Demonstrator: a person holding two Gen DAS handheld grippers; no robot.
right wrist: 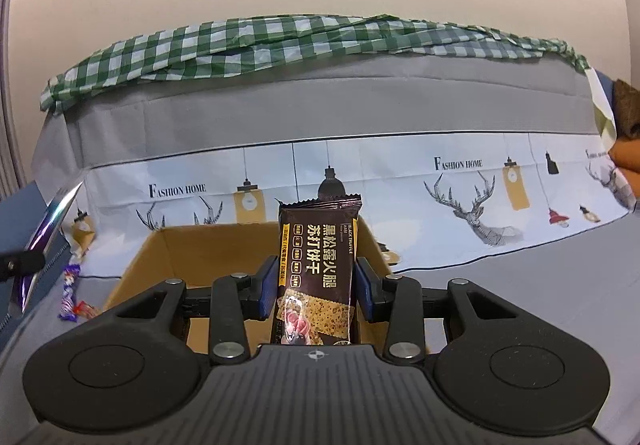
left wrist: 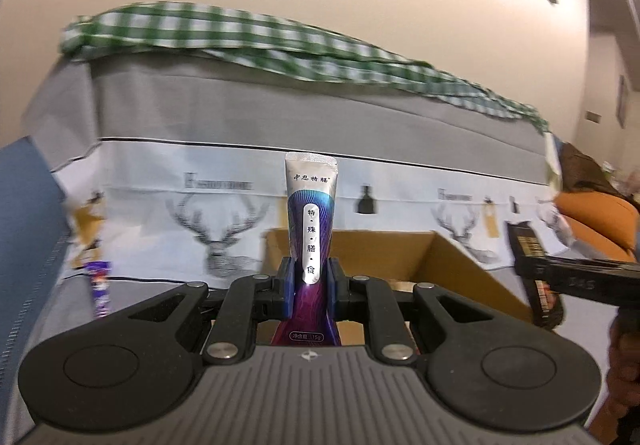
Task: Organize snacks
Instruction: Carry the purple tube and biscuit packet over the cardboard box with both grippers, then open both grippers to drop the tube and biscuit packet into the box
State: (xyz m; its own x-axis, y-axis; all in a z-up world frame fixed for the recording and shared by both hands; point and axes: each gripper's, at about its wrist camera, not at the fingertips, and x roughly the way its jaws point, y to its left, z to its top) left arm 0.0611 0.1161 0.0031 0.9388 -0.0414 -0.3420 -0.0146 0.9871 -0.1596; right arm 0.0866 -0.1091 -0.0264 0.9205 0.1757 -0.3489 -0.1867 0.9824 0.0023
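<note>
Holding a purple sachet (left wrist: 311,241) pinched in our left gripper (left wrist: 311,281) and a cracker pack (right wrist: 316,277) clamped in our right gripper (right wrist: 316,285), we hover over the cardboard box (right wrist: 168,257). We lower both well inside its walls before letting go, so neither tips out.

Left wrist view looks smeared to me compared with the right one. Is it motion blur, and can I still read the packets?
Left wrist view: background streaked, the checked cloth and deer print smeared, yet the silver-purple sachet held in its hand-held gripper is sharp. Right wrist view: crisp throughout, cracker packet legible. Both bend straight edges, fisheye.
</note>
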